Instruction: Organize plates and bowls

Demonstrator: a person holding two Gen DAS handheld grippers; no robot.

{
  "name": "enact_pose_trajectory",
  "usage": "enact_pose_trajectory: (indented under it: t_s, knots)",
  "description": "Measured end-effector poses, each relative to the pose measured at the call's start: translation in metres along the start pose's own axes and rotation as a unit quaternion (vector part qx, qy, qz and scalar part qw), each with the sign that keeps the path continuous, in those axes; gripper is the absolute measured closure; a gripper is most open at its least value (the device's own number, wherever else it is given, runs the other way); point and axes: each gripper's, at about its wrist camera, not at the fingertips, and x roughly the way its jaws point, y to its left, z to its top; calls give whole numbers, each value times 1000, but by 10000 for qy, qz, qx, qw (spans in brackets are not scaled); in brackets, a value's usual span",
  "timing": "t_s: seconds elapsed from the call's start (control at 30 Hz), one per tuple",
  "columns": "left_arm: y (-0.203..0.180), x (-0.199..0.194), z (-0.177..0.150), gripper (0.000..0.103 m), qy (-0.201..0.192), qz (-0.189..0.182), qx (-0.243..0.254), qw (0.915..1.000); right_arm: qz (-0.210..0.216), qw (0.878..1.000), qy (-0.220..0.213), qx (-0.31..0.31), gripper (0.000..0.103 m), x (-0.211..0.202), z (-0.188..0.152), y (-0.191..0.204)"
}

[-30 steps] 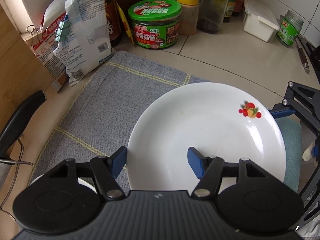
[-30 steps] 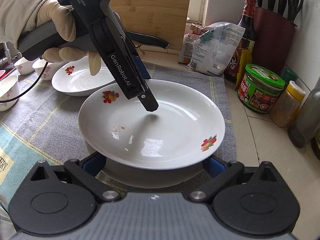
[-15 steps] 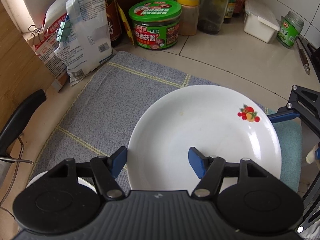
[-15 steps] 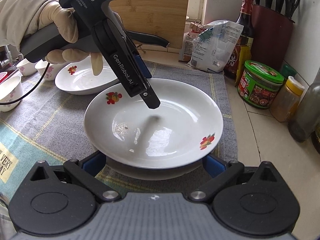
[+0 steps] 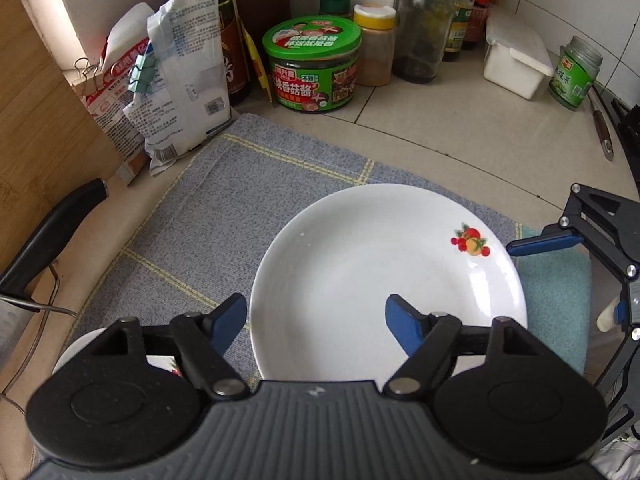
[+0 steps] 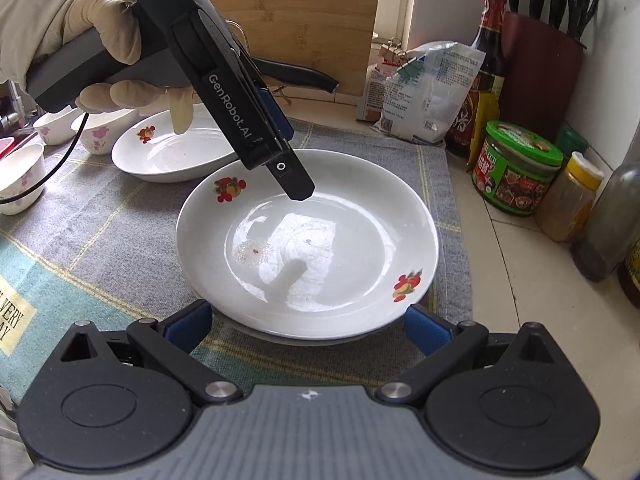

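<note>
On the grey cloth that covers the bench, to the left of the right tool, sit small flowered bowls and a second plate, just behind the left tool's body. The gloved hand holds the left tool tilted down over the white plate. Its jaws have just been opening: in its own view the blue fingertips stand spread, one outside the plate's near-left rim and one above the plate's inside, neither pressing on it. The plate lies flat on the cloth directly ahead of both tools. The right tool is spread wide, its fingertips flanking the plate's near rim without clearly gripping. Further right stand a green jar and bottles.

The step in hand looks like the release of this plate after setting it down. The next move probably calls for lifting the left tool clear, then fetching the second plate to stack it here, approaching low at the rim so the glazed edge does not slip.
</note>
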Motion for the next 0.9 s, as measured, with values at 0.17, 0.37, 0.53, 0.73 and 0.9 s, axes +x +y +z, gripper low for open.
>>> enact_pose_trajectory:
  t_s: [0.17,0.37,0.53,0.73,0.9]
  knots:
    - [-3,-13,-6,14,-160,-21,-165,9997,-44,9999,-83,135,0,-5,-1,-1]
    - [-9,-28,-16,9,-317,-33,-353,9989,-21,9990,-166,406,0,-12,-1,-4]
    - [-16,-42,-30,5,-526,-25,-667,9964,-54,9988,-215,439,0,-17,0,-1]
    - [-25,-70,-57,3,-1021,252,-1101,9883,-34,9988,-245,425,0,-23,3,4]
    - [-32,-91,-87,2,-1435,574,-1329,9790,63,9990,-251,366,0,-24,9,11]
